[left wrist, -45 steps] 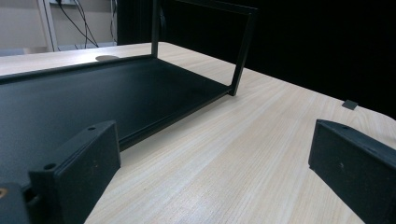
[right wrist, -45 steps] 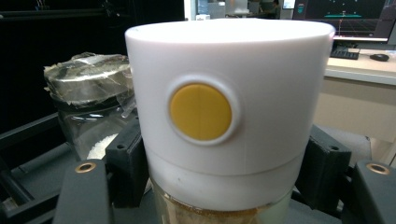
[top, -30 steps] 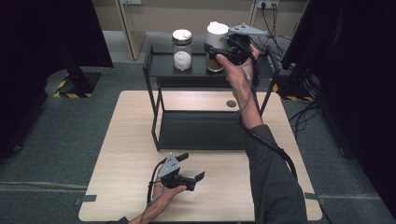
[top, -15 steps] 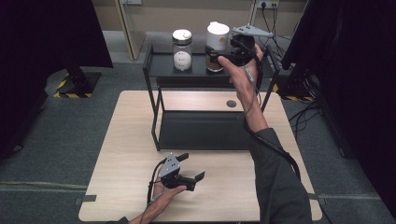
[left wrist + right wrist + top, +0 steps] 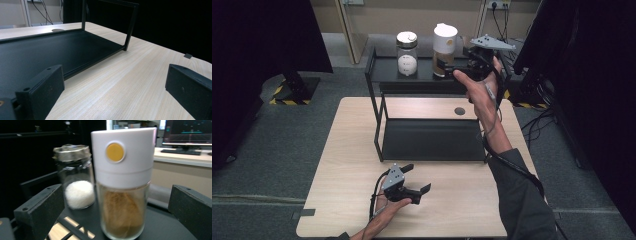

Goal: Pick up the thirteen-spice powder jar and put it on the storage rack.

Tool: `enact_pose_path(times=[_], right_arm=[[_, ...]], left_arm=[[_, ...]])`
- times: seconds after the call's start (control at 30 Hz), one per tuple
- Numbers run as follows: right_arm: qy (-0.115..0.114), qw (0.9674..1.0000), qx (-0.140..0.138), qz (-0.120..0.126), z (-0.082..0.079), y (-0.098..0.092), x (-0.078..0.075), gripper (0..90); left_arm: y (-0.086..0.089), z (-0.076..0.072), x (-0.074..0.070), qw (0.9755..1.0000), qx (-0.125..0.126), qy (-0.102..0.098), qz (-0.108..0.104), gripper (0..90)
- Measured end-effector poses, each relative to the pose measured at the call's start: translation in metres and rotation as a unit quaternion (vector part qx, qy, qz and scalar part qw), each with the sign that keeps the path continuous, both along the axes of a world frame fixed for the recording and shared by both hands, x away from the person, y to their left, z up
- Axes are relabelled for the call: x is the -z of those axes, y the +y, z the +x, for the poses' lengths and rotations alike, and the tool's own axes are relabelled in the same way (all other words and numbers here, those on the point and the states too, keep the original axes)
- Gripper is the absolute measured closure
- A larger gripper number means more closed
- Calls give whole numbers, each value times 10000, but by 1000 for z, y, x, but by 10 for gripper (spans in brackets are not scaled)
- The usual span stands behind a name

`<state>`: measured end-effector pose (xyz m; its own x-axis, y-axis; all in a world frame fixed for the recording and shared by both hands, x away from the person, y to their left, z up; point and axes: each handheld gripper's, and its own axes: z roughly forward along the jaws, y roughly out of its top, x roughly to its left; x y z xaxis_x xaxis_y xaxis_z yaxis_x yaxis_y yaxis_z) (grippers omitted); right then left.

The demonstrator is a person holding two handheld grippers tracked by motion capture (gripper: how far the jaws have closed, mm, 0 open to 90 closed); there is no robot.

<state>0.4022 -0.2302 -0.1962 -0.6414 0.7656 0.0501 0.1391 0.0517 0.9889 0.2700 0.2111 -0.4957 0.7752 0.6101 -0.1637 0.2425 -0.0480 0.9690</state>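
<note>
White-capped shaker [image 5: 445,49] stands free on black rack [image 5: 382,67].
Right claw [image 5: 455,64] just opened, jaws flanking shaker without touching; left claw [image 5: 416,179] apart over worktop [image 5: 347,165].

High cam looks fwd and down over the table [image 5: 362,150] from its near edge. Left gripper cam sits low, close to the tabletop, facing the rack [image 5: 62,47], shared w/ high view. Right gripper cam faces the white-capped jar [image 5: 123,182] up close on the rack's top shelf.
</note>
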Motion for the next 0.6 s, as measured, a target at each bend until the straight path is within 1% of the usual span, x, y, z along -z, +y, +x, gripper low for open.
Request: enact_pose_path(times=[0.33,0.4,0.6], right_arm=[[-92,9995,-302,68,-18,-18,12,6],[-115,9992,-357,124,-22,-21,16,5],[-220,9982,-538,160,-35,-29,26,5]], left_arm=[[0,0,0,10000,-9,-1,-5,15],[1,0,0,10000,-13,-2,-12,15],[1,0,0,10000,-25,-5,-15,15]])
